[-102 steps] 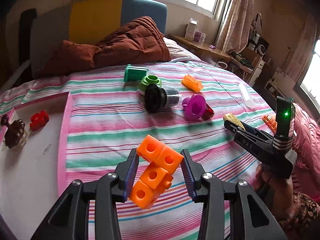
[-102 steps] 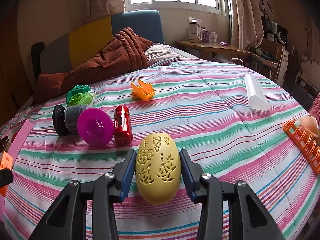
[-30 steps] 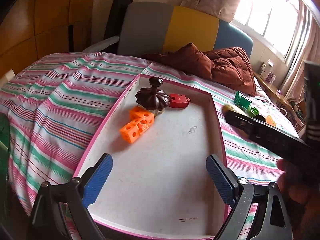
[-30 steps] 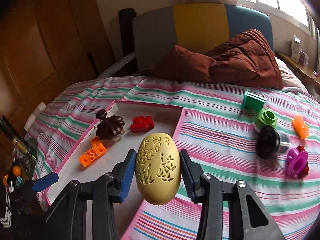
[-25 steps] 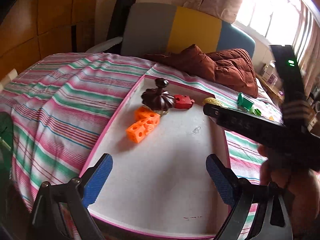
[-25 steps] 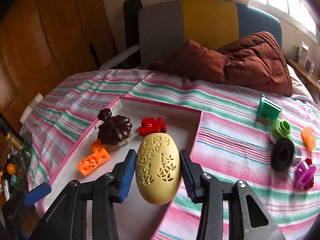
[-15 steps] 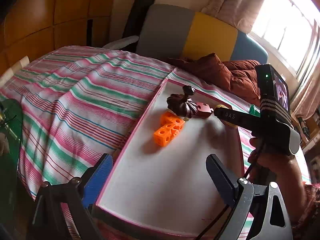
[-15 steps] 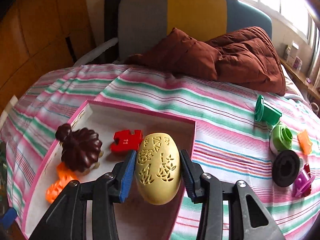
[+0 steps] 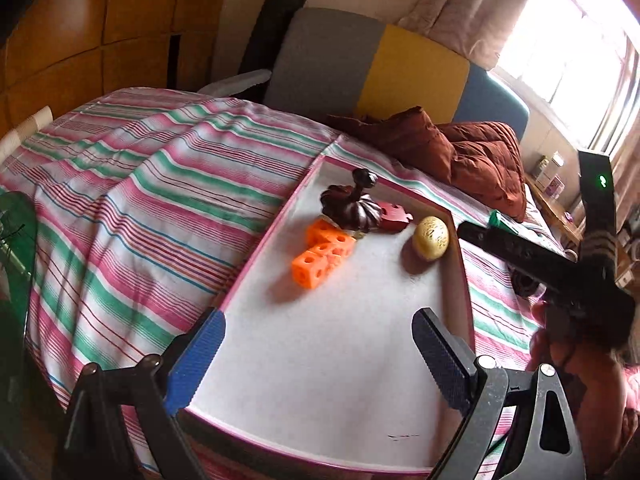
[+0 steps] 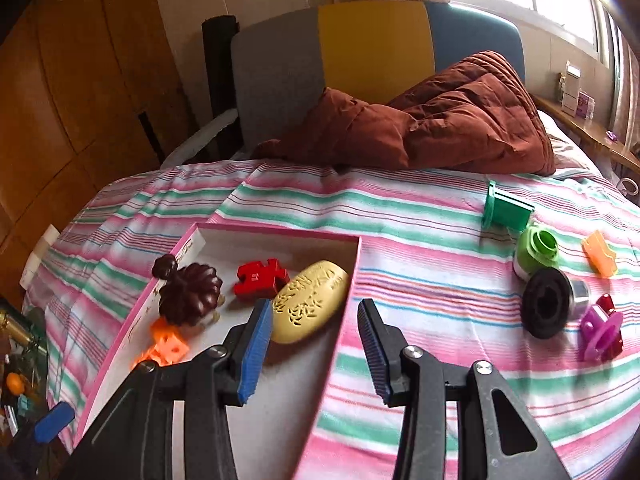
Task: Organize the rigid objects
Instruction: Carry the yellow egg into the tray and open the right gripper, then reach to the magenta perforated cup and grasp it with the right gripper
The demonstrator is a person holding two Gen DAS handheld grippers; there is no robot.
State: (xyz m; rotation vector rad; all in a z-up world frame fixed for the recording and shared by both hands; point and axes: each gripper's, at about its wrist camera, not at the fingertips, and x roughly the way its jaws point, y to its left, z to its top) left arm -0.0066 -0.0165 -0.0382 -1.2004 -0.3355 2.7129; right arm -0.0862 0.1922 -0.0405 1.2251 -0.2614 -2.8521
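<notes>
Yellow egg (image 10: 310, 307) lying in pink tray (image 10: 345, 292); right gripper (image 10: 310, 354) jaws apart, empty.

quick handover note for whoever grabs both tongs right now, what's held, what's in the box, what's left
Left tongs: open, empty, over the near end of the pink-rimmed box.
Right tongs: open, empty, by the box's right wall.
In the box: yellow egg, red puzzle piece, dark brown gourd, orange cubes.
Left on the striped bedspread: dark green piece, light green ring, orange clip, black cylinder, purple disc.
</notes>
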